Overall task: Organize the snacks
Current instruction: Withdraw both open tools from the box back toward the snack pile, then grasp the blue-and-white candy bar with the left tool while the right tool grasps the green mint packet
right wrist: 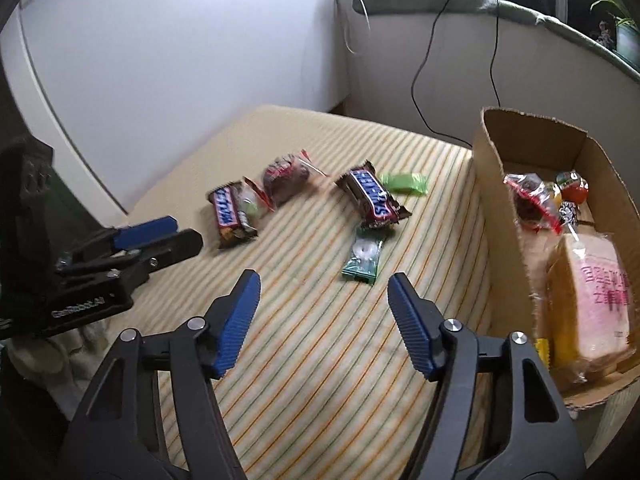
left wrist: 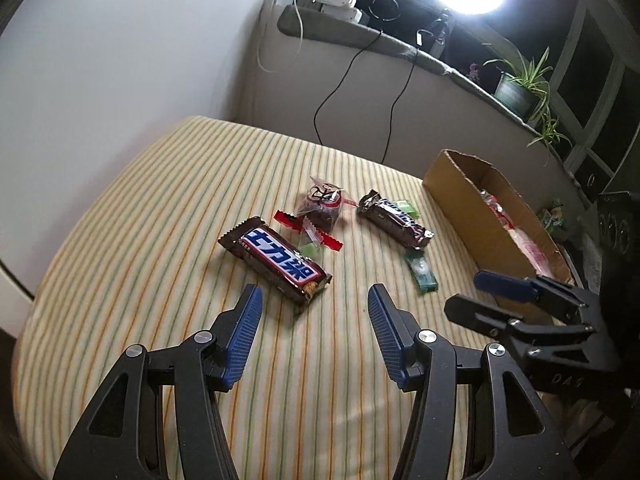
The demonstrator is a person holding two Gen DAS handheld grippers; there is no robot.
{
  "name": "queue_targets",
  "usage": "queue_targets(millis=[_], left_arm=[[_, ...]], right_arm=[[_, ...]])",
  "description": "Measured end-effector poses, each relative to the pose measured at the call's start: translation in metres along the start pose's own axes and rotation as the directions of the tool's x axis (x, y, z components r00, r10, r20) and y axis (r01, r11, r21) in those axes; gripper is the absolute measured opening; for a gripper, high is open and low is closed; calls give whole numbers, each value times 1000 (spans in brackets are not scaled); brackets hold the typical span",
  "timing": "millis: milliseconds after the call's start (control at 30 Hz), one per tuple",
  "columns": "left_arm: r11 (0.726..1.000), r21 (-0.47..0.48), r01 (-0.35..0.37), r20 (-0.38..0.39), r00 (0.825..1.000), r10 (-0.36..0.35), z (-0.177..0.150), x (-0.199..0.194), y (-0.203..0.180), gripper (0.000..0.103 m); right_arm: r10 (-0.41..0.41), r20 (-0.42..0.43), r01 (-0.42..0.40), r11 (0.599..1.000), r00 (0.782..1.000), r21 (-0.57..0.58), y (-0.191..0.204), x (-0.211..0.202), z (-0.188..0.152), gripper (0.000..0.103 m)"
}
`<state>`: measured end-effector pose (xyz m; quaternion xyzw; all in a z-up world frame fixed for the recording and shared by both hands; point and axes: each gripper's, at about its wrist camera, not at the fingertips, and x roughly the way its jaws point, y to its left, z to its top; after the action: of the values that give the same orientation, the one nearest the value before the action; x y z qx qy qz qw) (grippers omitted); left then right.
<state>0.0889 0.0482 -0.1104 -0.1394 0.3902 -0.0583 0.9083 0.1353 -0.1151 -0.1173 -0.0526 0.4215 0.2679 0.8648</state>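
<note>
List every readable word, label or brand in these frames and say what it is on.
"士力架": near chocolate bar.
"SNICKERS", upside down, blurred: far chocolate bar.
"DAS", partial: right gripper.
White lettering on left gripper: too blurred.
Pink print on bread bag: too blurred.

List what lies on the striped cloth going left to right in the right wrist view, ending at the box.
Left gripper → Snickers bar with Chinese lettering → dark red candy bag → second Snickers bar → light green candy → cardboard box.
</note>
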Motion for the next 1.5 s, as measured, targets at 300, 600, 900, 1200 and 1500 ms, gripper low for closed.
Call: queue_targets(millis=[300, 600, 900, 1200, 1500], left_arm=[[996, 29, -89, -32, 995, 90, 12, 32, -6, 63], [990, 46, -132, -44, 990, 134, 16, 42, 1, 61], [990, 67, -127, -34, 991, 129, 16, 34, 10, 45], [981, 68, -179, -14, 983, 181, 20, 29, 23, 43], [967, 136, -216, -32, 975, 222, 28, 52, 17, 30]], right_arm=[[-76, -52, 77, 997, 996, 16, -6, 35, 2, 66], [-103, -72, 104, 994, 992, 11, -11, 55, 11, 66], [-131, -69, 131, 991, 989, -6, -12, 61, 15, 54], [-149, -70, 147, 989, 986, -23, -12, 60, 16, 41], [-162, -69, 159, 986, 984, -51, -8, 60, 17, 37]])
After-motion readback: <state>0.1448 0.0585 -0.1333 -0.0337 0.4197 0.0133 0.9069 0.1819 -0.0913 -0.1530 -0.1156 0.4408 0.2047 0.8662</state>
